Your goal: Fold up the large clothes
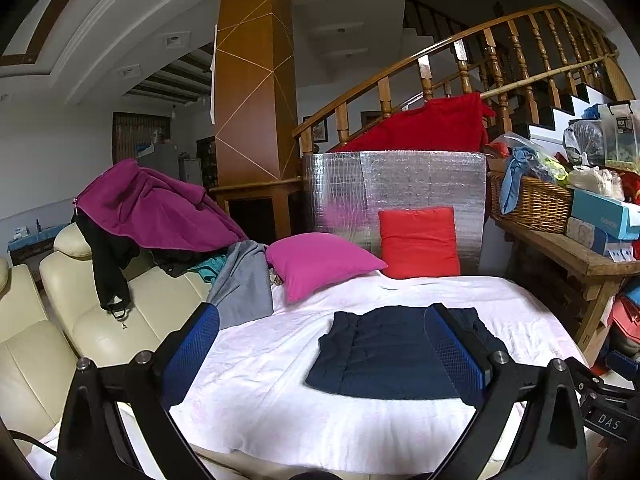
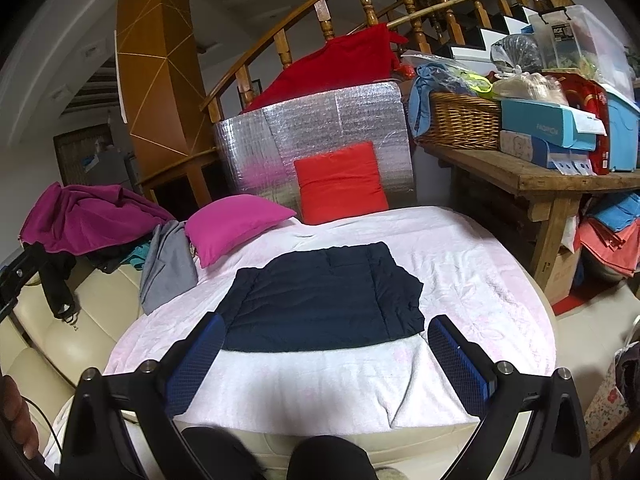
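Both grippers frame the near edge of the scene, each with its two blue-padded fingers spread wide apart and clamped on nothing. Left gripper (image 1: 320, 354): it is held above the white blanket (image 1: 256, 392) and looks along it toward the far wall; the navy quilted garment (image 1: 384, 354) lies flat just ahead and to the right, and the gripper's right finger (image 1: 456, 352) overlaps the garment's right part in the left wrist view, though whether it touches the cloth cannot be told. Right gripper (image 2: 322, 360): it is held higher and nearer, tilted downward; the same navy quilted garment (image 2: 324, 300) lies ahead between the lines of its two fingers, its near hem just beyond the fingertips, apart from them. The garment is already folded into a compact, roughly rectangular shape near the middle of the white blanket (image 2: 472, 280).

From left to right beyond the garment: one cream sofa (image 1: 100, 328); one pile of clothes on its back, topped by a magenta garment (image 1: 160, 208) with a black garment (image 1: 106, 268) hanging below; one grey garment (image 1: 244, 284) draped at the blanket's left edge; one magenta cushion (image 1: 320, 262); one red cushion (image 1: 418, 242) leaning upright against one silver foil panel (image 1: 400, 184); one wicker basket (image 1: 532, 200) on one wooden bench (image 1: 580, 260) at far right. Cushions total two.
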